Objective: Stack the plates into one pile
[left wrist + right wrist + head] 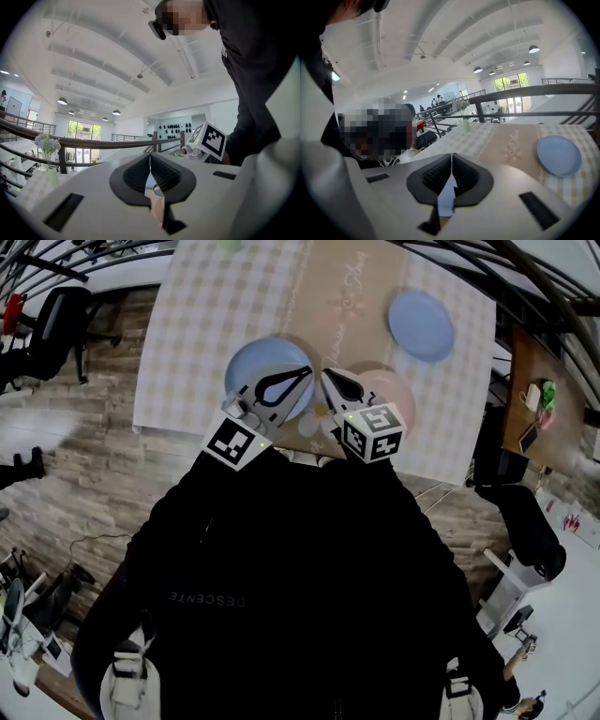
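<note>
left gripper (298,377): fingers pressed together, empty, over near blue plate (248,367) | right gripper (332,381): fingers pressed together, empty, near pink plate (400,390) | far blue plate (421,324) well apart

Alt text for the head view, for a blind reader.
A person in black holds the left gripper and right gripper, both shut, over a checked tablecloth. A near blue plate and a pink plate lie beneath them; a far blue plate sits apart.
</note>
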